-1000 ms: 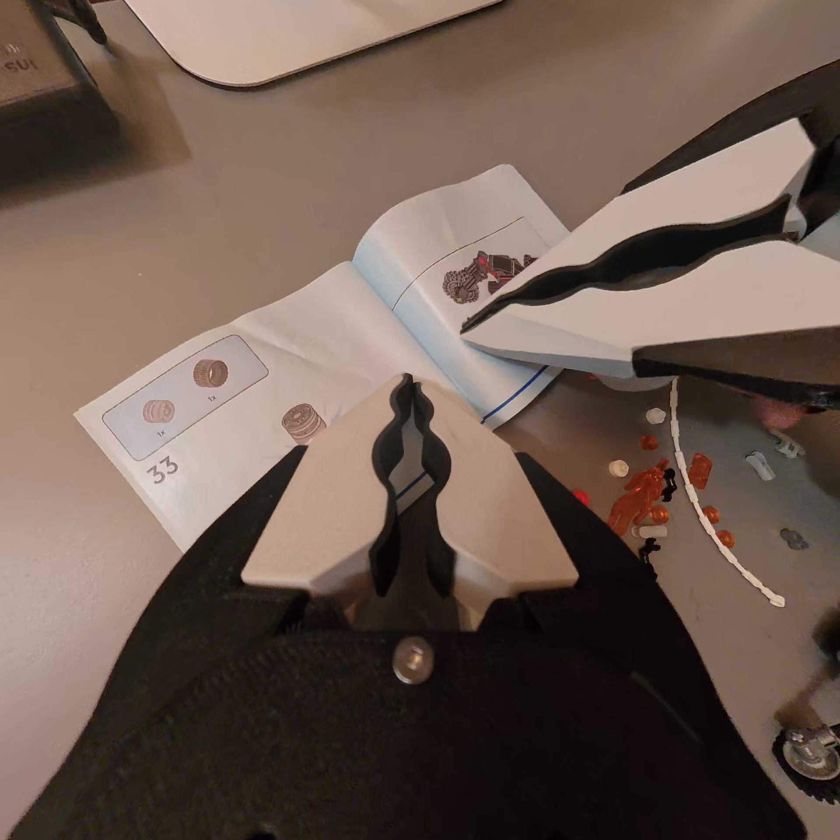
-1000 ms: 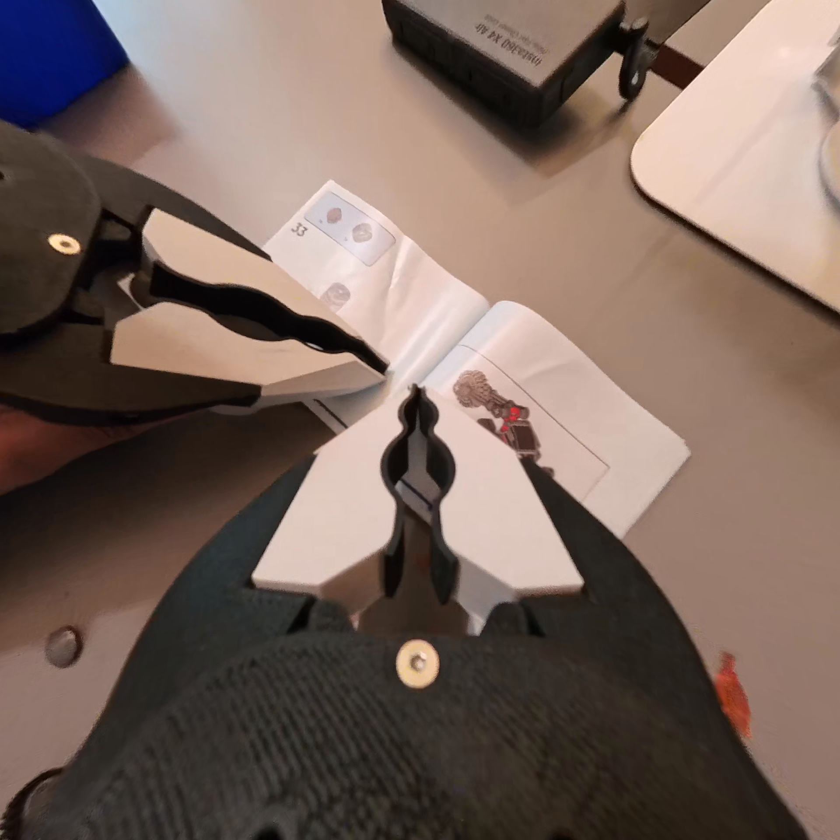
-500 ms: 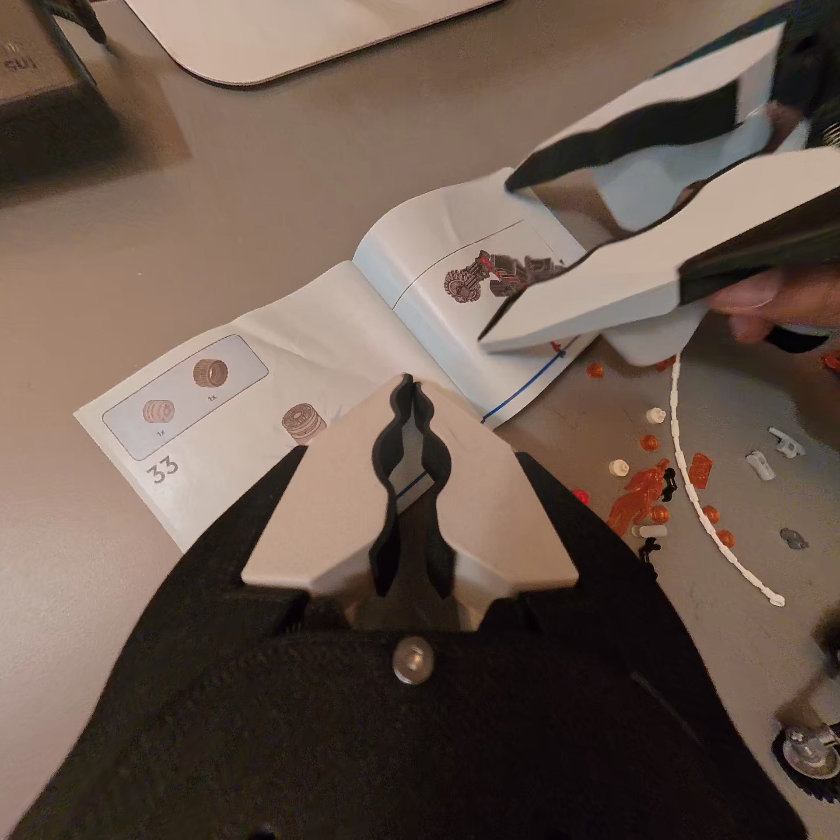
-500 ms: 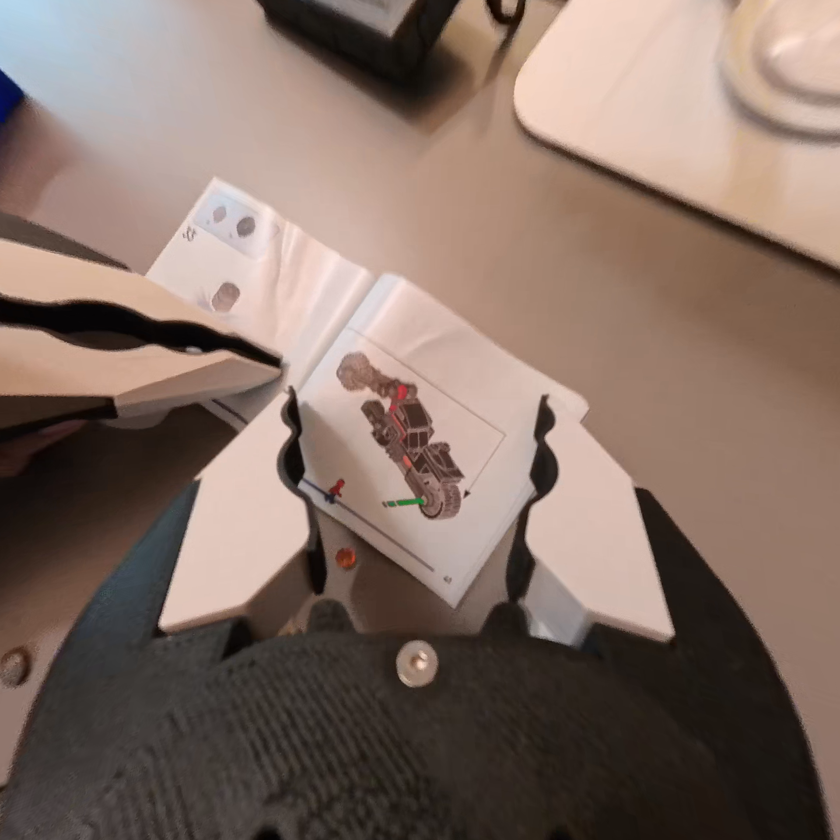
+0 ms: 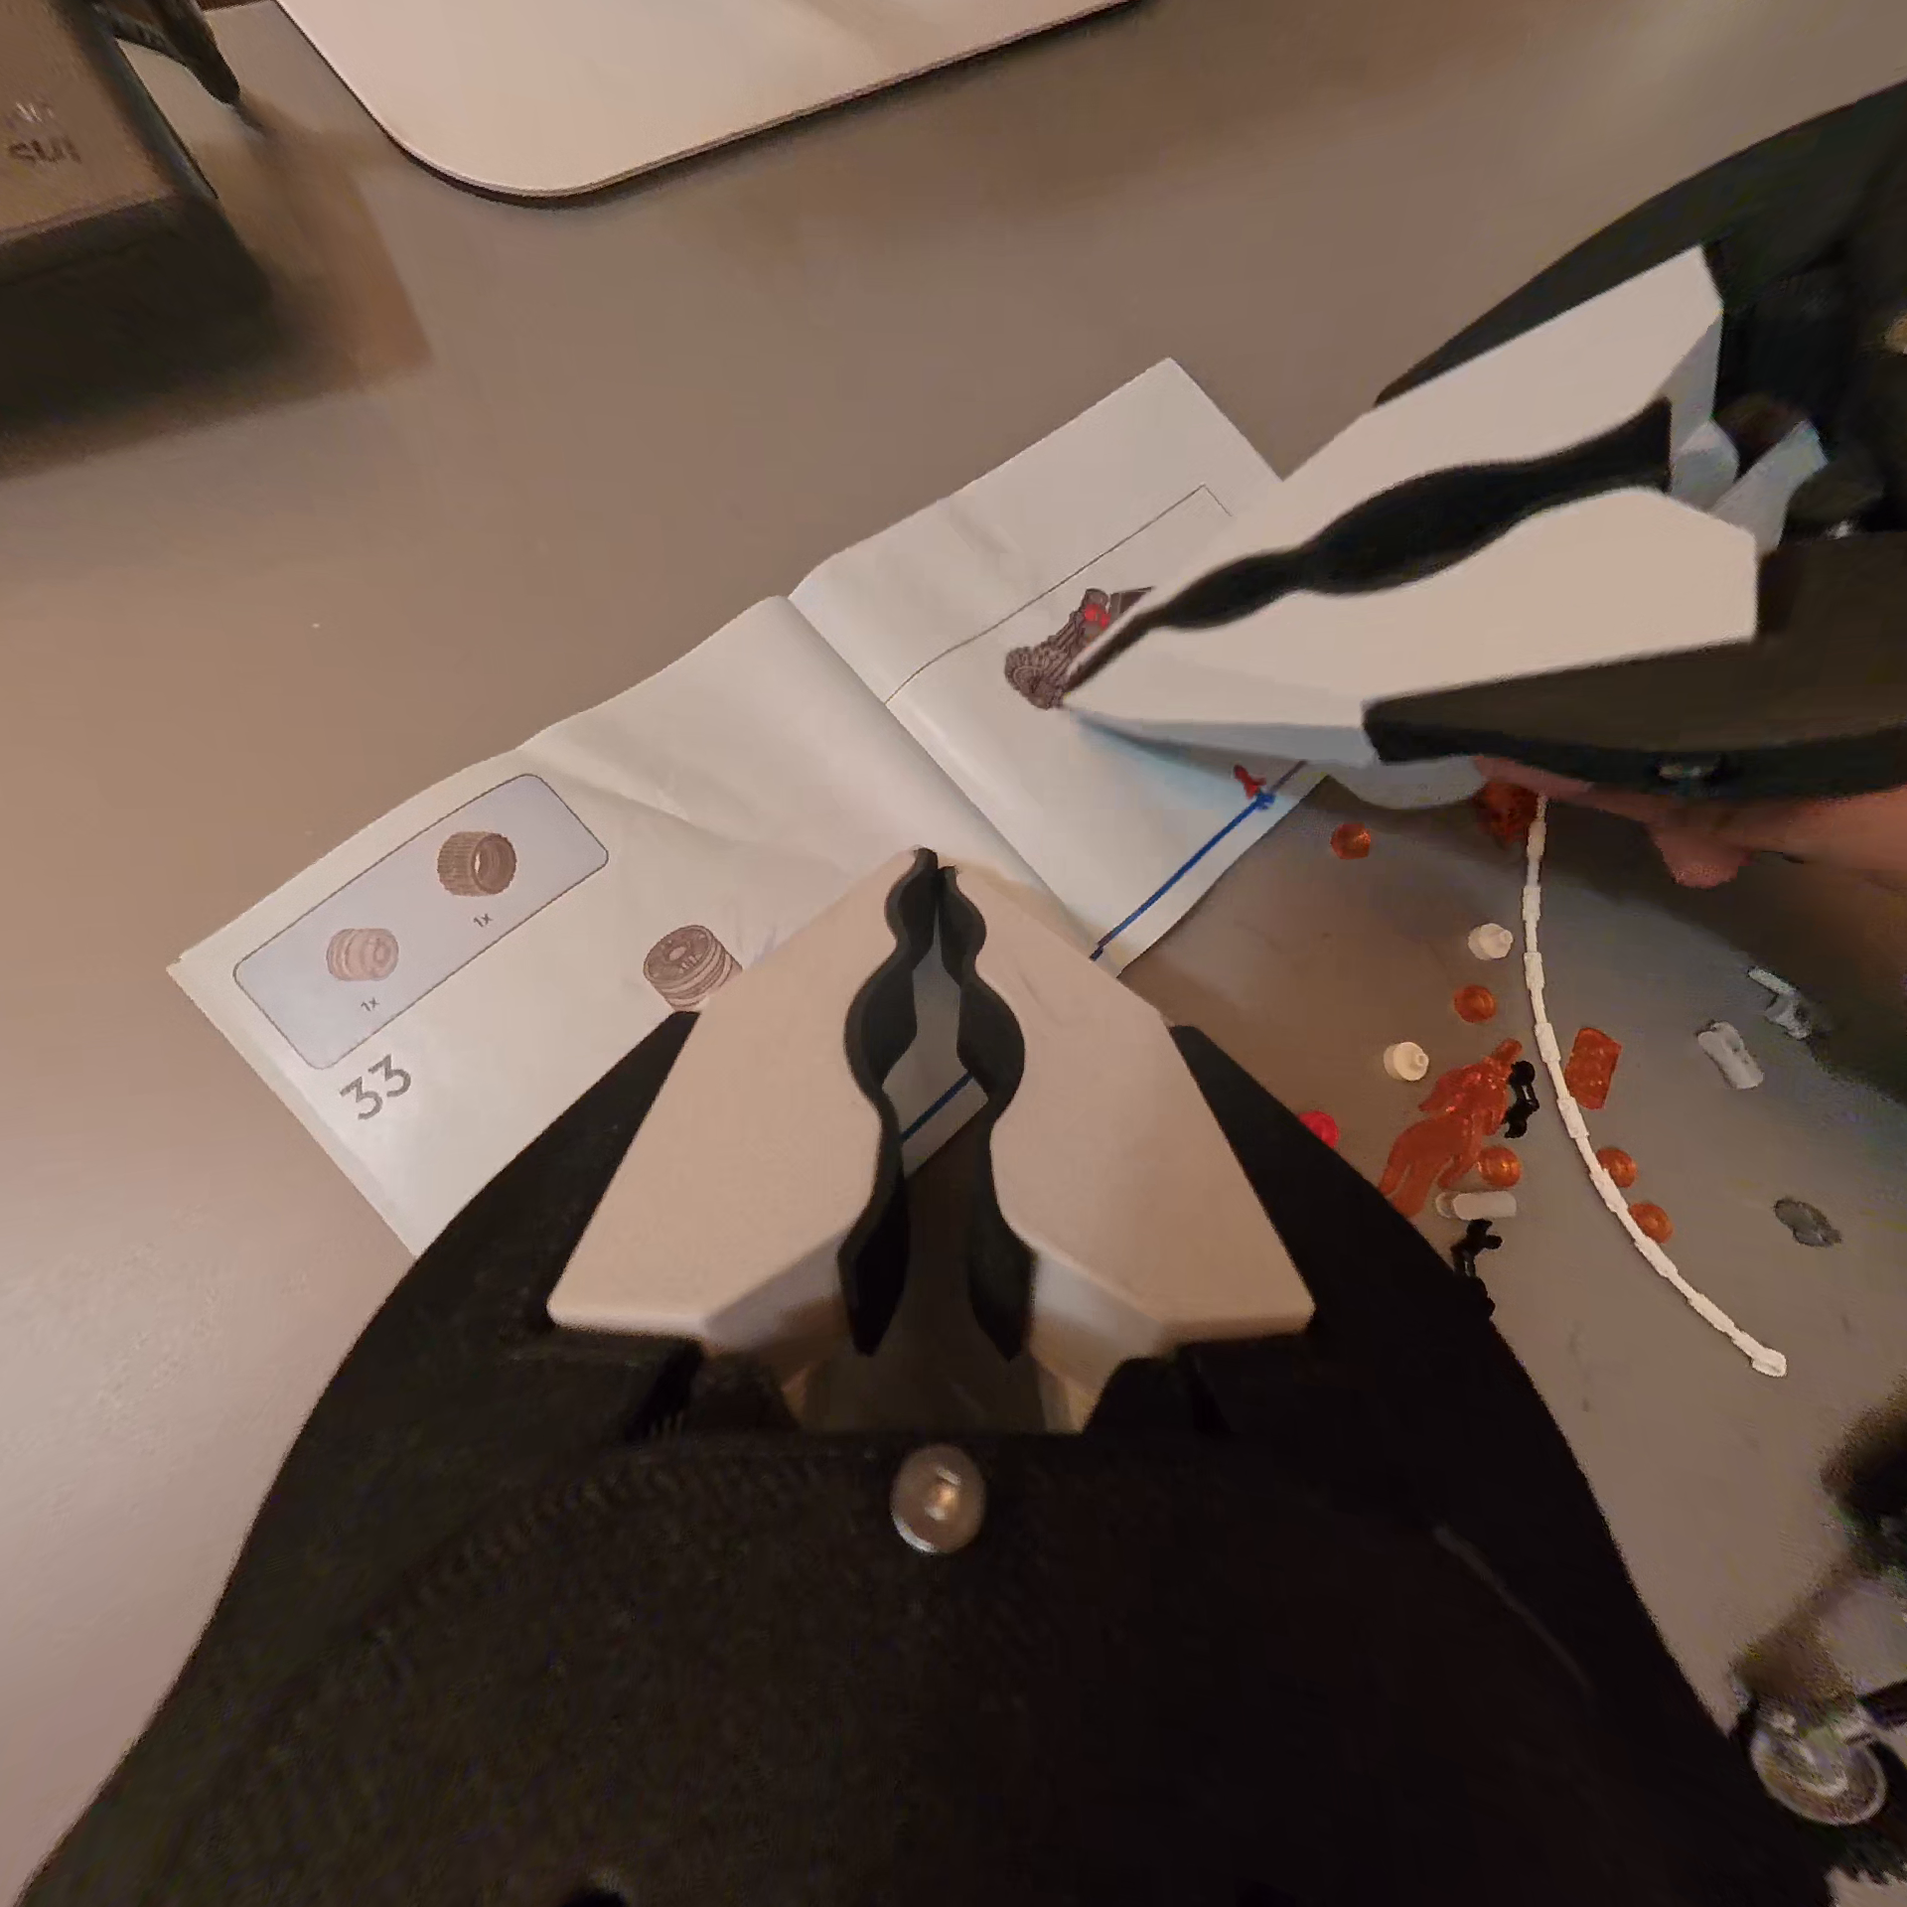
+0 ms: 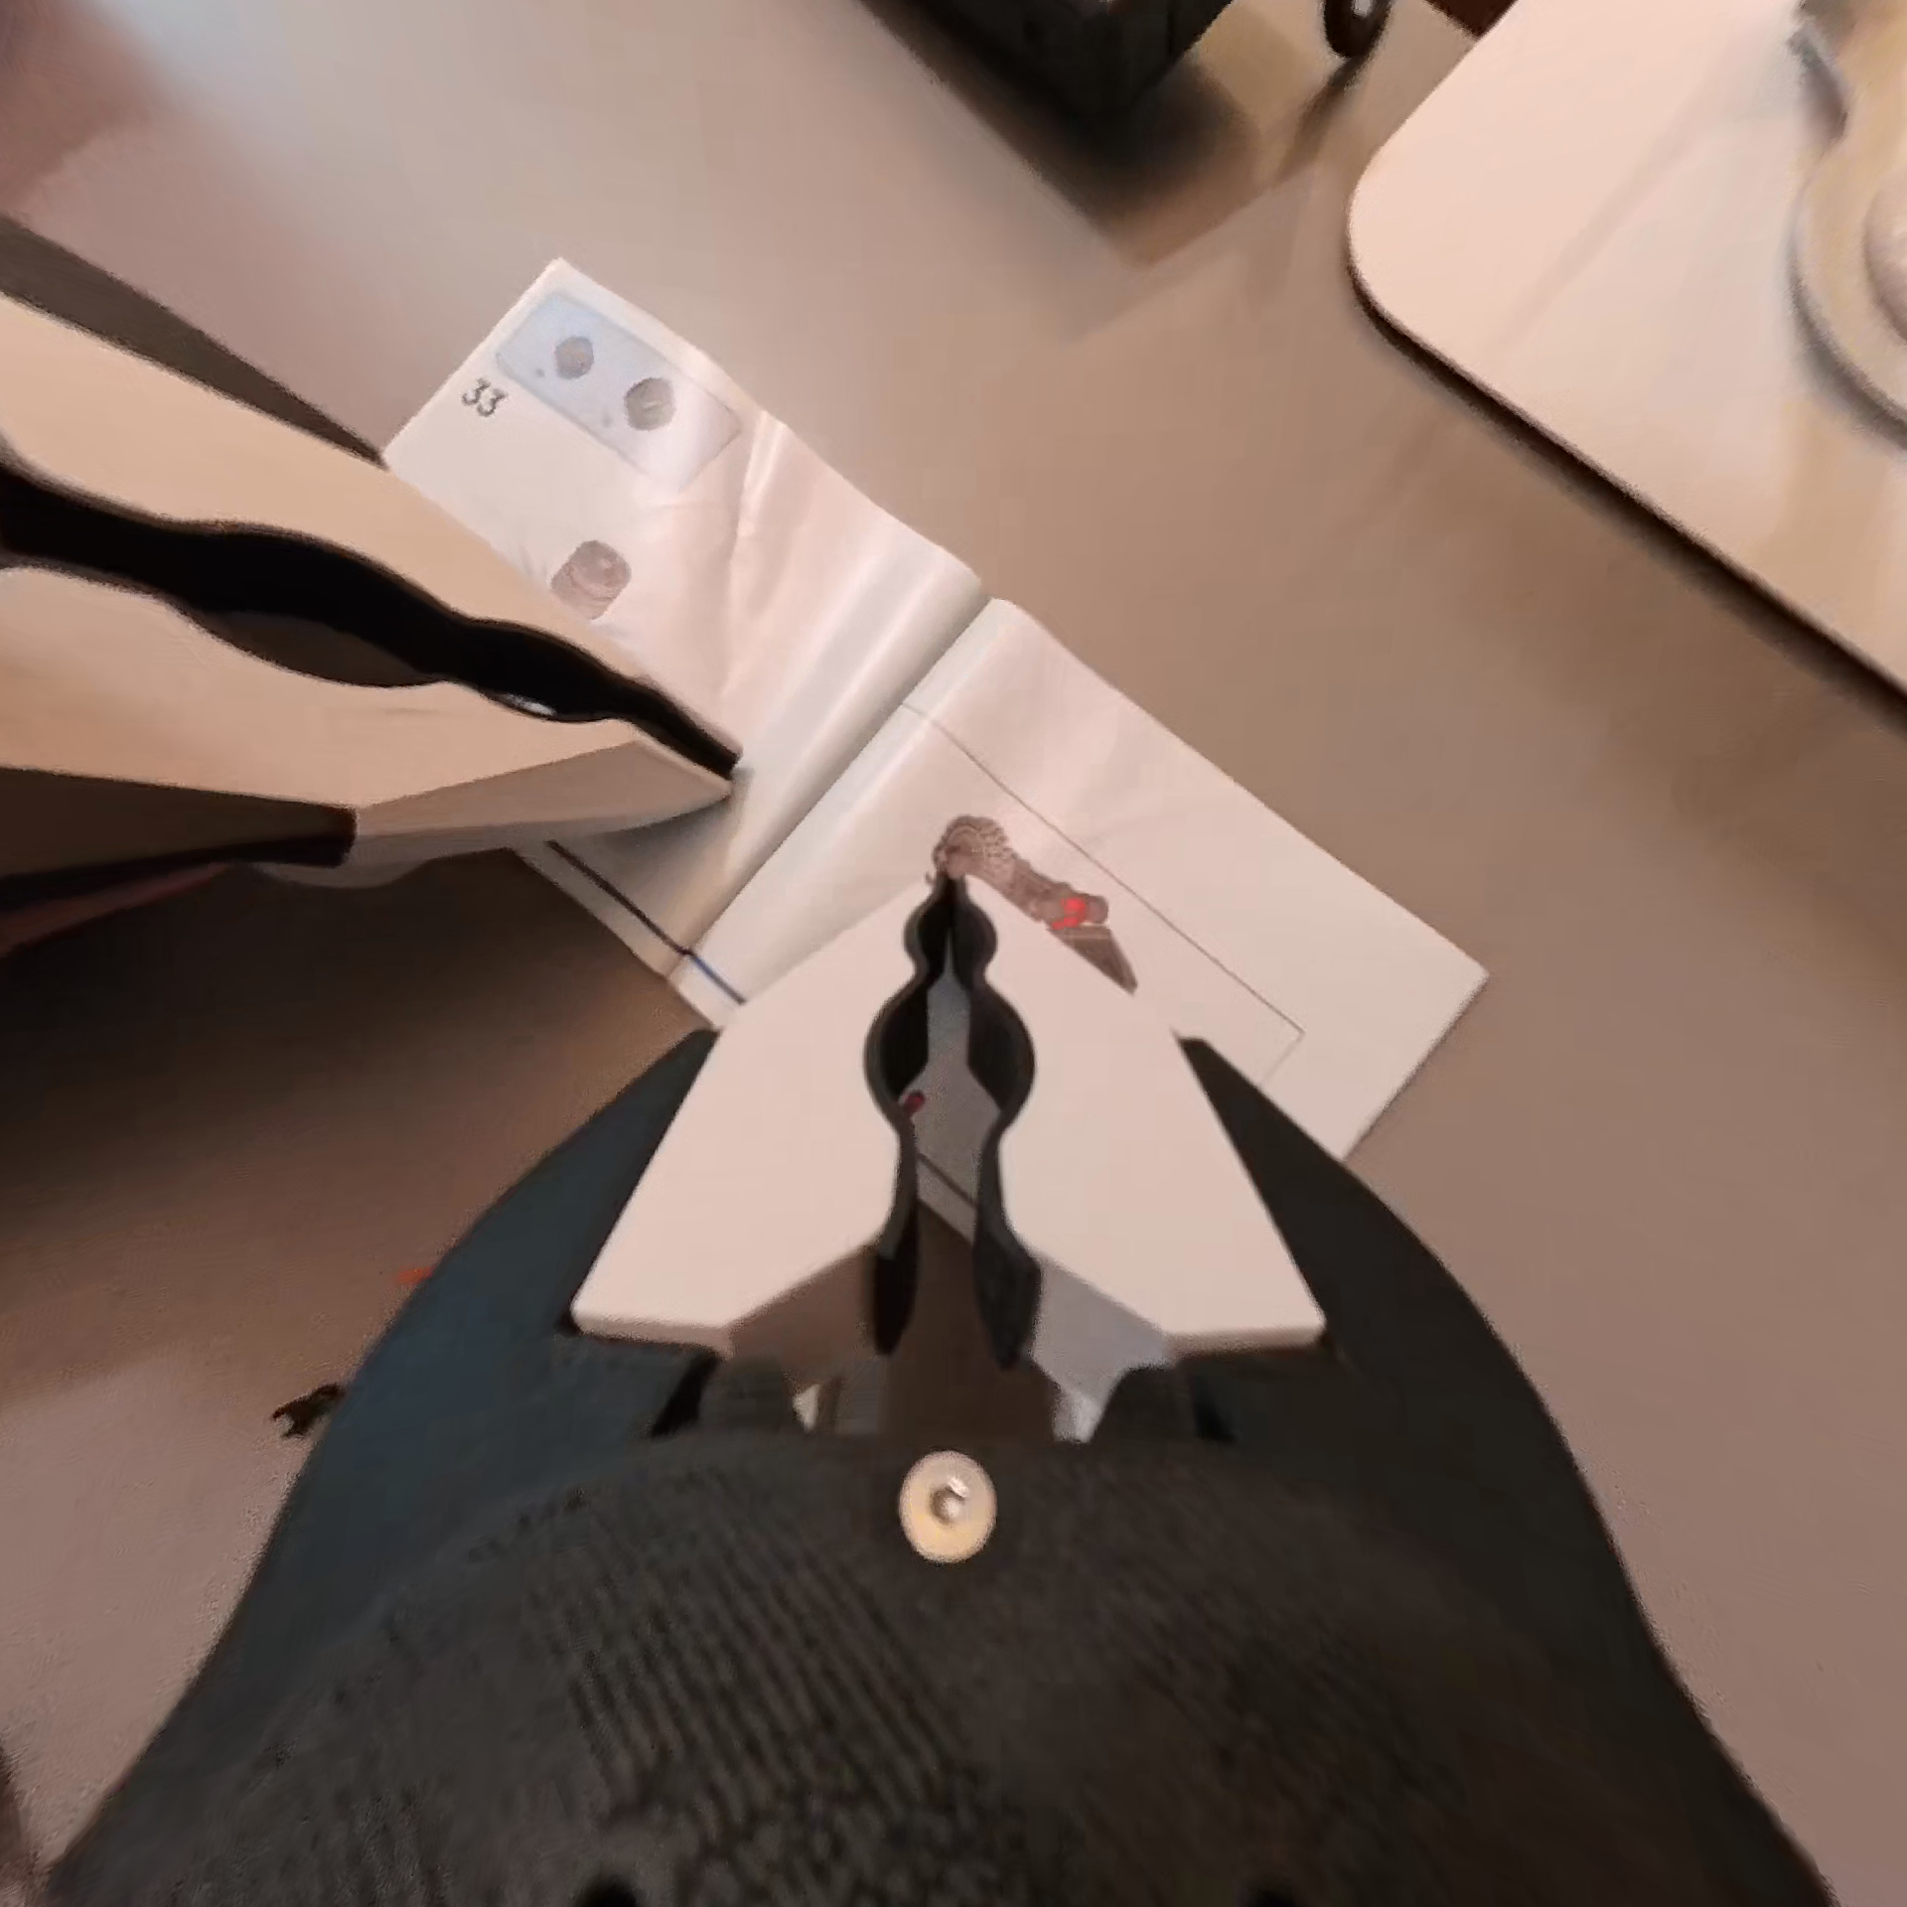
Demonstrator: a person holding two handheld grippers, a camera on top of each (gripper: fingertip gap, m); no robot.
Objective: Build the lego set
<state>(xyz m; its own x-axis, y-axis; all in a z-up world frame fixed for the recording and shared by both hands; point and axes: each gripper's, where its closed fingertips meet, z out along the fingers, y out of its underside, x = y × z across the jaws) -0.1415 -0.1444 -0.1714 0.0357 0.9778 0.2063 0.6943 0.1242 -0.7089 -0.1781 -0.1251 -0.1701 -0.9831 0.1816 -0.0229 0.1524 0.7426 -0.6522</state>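
Note:
An open instruction booklet [image 5: 722, 764] lies flat on the grey-brown table; it also shows in the right wrist view [image 6: 826, 619]. My left gripper [image 5: 926, 867] is shut, with its tips over the lower edge of the left page. My right gripper [image 6: 947, 896] is shut, with its tips over the printed model picture on the right page. Nothing shows between either pair of pads. Each gripper also shows in the other's view, the right gripper [image 5: 1084, 671] and the left gripper [image 6: 722, 764]. Loose orange translucent pieces [image 5: 1445, 1125] and a white chain [image 5: 1558, 1073] lie right of the booklet.
A white board [image 5: 660, 83] lies at the far side, also in the right wrist view [image 6: 1610, 310]. A dark box [image 5: 83, 175] stands at the far left. A small wheel [image 5: 1816, 1754] sits at the lower right. A person's hand [image 5: 1703, 836] holds the right gripper. The gap from one gripper's tips to the other's is roughly 5 cm.
My right gripper opened wide above the right page half a second ago and has shut again, its tips now farther in over the picture. My left gripper has stayed shut and still.

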